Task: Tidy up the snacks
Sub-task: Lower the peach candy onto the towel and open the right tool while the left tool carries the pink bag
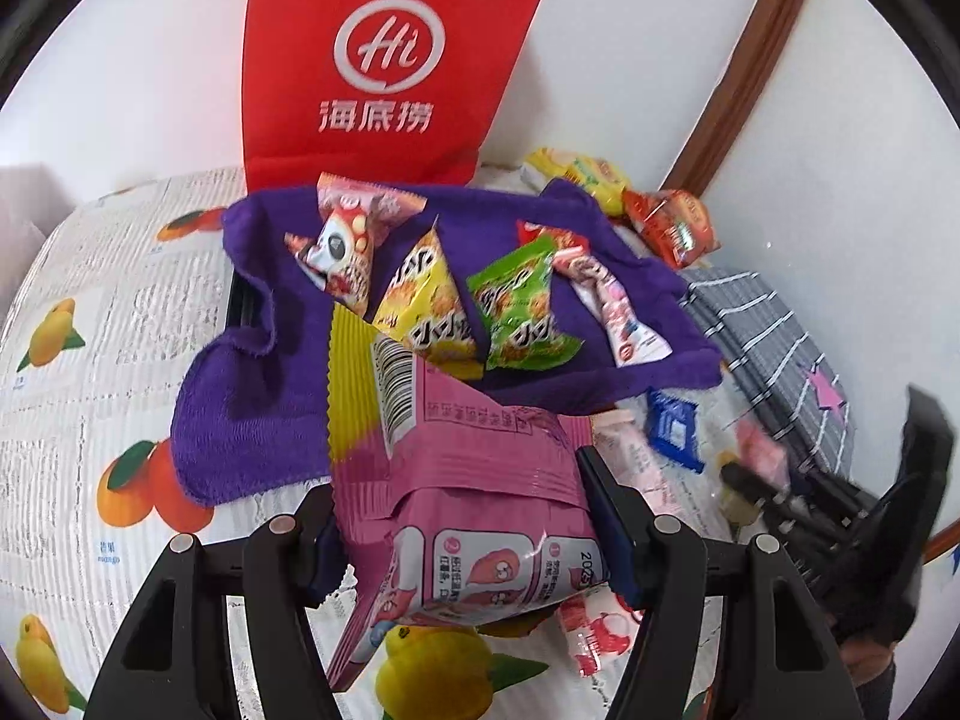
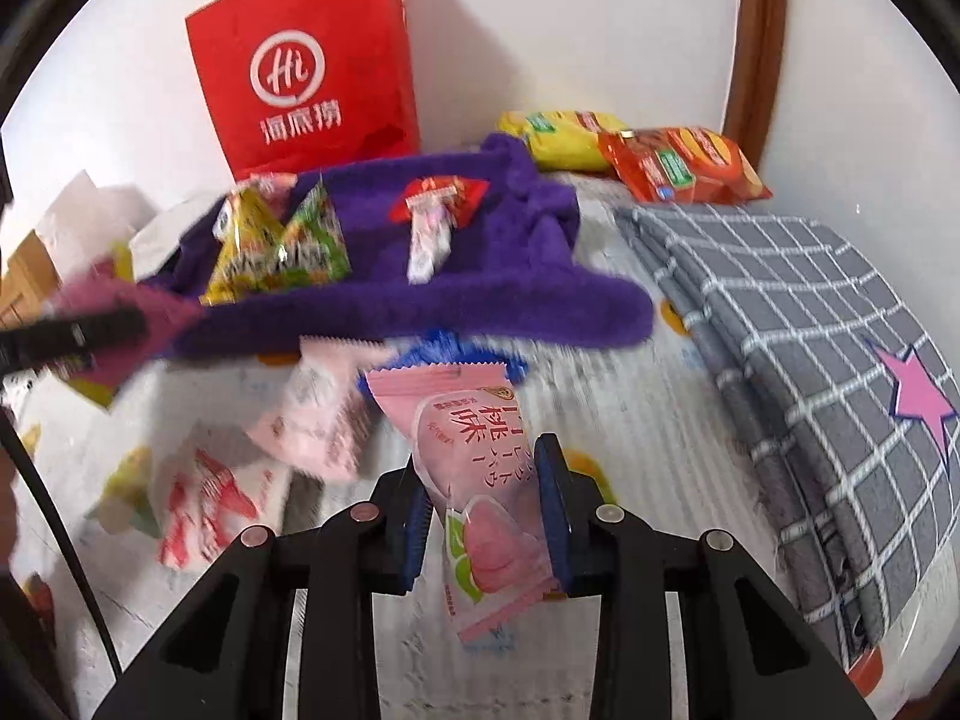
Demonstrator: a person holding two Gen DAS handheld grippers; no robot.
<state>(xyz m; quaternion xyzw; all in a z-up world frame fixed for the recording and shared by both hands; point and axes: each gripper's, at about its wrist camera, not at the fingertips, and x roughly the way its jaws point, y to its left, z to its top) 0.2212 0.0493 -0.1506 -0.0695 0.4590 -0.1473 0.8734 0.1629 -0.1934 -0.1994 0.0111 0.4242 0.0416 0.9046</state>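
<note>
I see the surface (image 2: 600, 396) under a fruit-printed cover; its small print is too fine for me to read, and its near edge is cut off by both claws. Against the white wall stands a red paper bag (image 2: 306, 60) with a white "Hi" roundel and the characters 海底捞; in the left wrist view its top is cropped. A folded grey checked cloth (image 2: 780, 330) with a pink star lies along the right side, beside a brown wooden frame.

A purple towel (image 1: 252, 396) is draped over a shallow tray, which is almost wholly hidden; only a dark rim shows at its left. On it lie a yellow triangular packet (image 1: 426, 294) and a green one (image 1: 522, 306), touching, plus a red-and-white packet and a slim pink one; their lettering is distorted and I cannot read it.

My left claw (image 1: 474, 510) is clamped on a large pink snack bag (image 1: 468, 480) held over the towel's near edge; a barcode shows, the rest is illegible. My right claw (image 2: 486, 504) grips a pink peach-flavour packet (image 2: 480, 480), marked 桃味, raised clear of the surface. Its background is motion-blurred.

Loose packets lie blurred on the surface left of it, a blue wrapper (image 1: 675, 429) just beyond. Yellow and orange bags sit at the far right corner. Open room remains between towel and grey cloth.
</note>
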